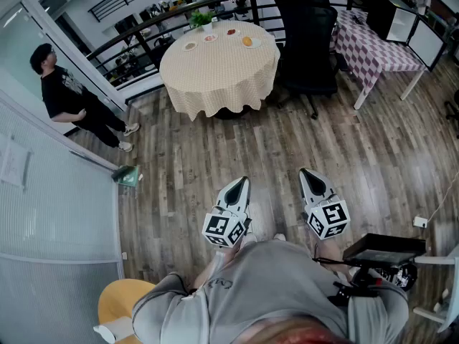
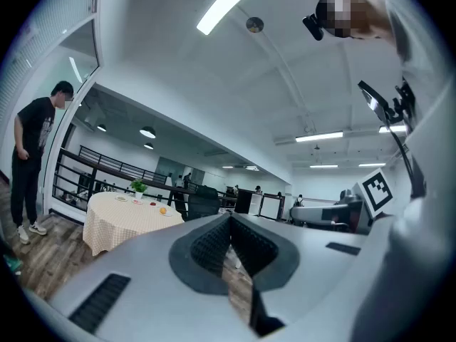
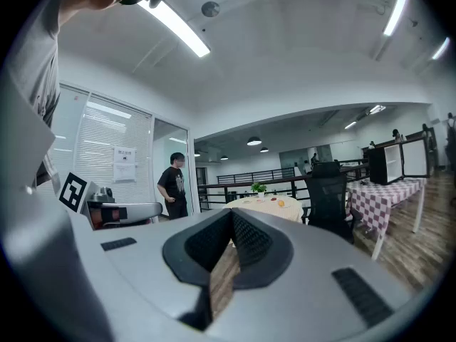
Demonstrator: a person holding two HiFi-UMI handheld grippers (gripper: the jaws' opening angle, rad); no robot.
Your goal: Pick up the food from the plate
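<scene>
A round table under a cream checked cloth stands far ahead across the wooden floor. It carries several small plates; one plate holds an orange piece of food, which also shows in the right gripper view. My left gripper and right gripper are held side by side close to my body, far short of the table. Both have their jaws shut, tips together, with nothing between them. In the gripper views the left gripper and right gripper point towards the table.
A person in black stands at the left by a glass partition. A black office chair and a purple checked table stand right of the round table. A potted plant sits on it. A green object lies on the floor.
</scene>
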